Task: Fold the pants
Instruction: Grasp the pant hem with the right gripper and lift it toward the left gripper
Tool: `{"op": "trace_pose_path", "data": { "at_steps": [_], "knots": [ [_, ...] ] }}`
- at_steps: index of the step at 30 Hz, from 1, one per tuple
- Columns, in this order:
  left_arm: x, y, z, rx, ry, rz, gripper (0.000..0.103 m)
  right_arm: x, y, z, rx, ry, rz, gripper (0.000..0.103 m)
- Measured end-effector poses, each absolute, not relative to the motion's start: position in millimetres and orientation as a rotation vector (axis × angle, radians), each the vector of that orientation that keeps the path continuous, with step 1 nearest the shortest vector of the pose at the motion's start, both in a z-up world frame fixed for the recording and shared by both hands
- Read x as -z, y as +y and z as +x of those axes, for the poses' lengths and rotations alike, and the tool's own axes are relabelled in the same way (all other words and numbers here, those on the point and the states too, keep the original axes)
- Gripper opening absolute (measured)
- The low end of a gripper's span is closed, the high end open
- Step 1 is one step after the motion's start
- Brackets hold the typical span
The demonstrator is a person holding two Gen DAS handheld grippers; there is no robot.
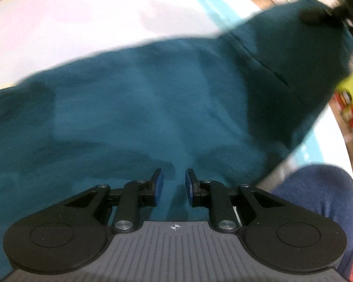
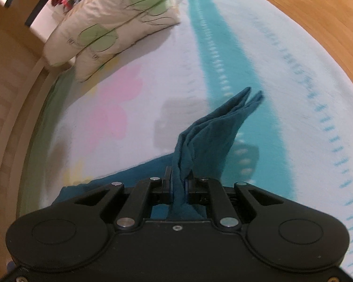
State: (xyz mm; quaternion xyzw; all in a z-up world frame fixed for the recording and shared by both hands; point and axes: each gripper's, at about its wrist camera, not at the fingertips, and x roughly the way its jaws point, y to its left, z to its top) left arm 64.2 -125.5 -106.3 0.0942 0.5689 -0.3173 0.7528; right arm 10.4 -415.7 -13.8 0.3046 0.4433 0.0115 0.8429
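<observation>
- Teal pants (image 1: pixel 134 98) spread on bed (image 2: pixel 282 98).
- Right hand-held gripper (image 2: pixel 178 183) pinching a bunched pants corner, raised off the sheet.
- Left hand-held gripper (image 1: pixel 174 185) narrowly parted above fabric, gripping nothing.

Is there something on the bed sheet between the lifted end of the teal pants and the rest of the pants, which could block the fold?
Nothing visible does. The right gripper is shut on a bunched end of the pants, lifted above the bed sheet. The pillow lies far off, at the head of the bed.
</observation>
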Motion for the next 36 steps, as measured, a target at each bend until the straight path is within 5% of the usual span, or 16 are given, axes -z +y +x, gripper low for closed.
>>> {"op": "trace_pose_path", "data": {
  "at_steps": [12, 22, 27, 36],
  "knots": [
    [57, 41, 108, 0.297, 1.127, 0.071, 0.02, -18, -242, 64, -0.28, 0.944, 0.515, 0.017],
    [37, 99, 117, 0.081, 1.04, -0.078, 0.02, 100, -93, 85, -0.394, 1.125, 0.43, 0.023],
    [43, 91, 124, 0.104, 1.032, -0.085, 0.02, 115, -92, 74, -0.462, 1.182, 0.457, 0.045],
    [68, 55, 119, 0.244, 1.13, -0.027, 0.02, 82, -184, 73, -0.16, 1.032, 0.47, 0.046]
  ]
}}
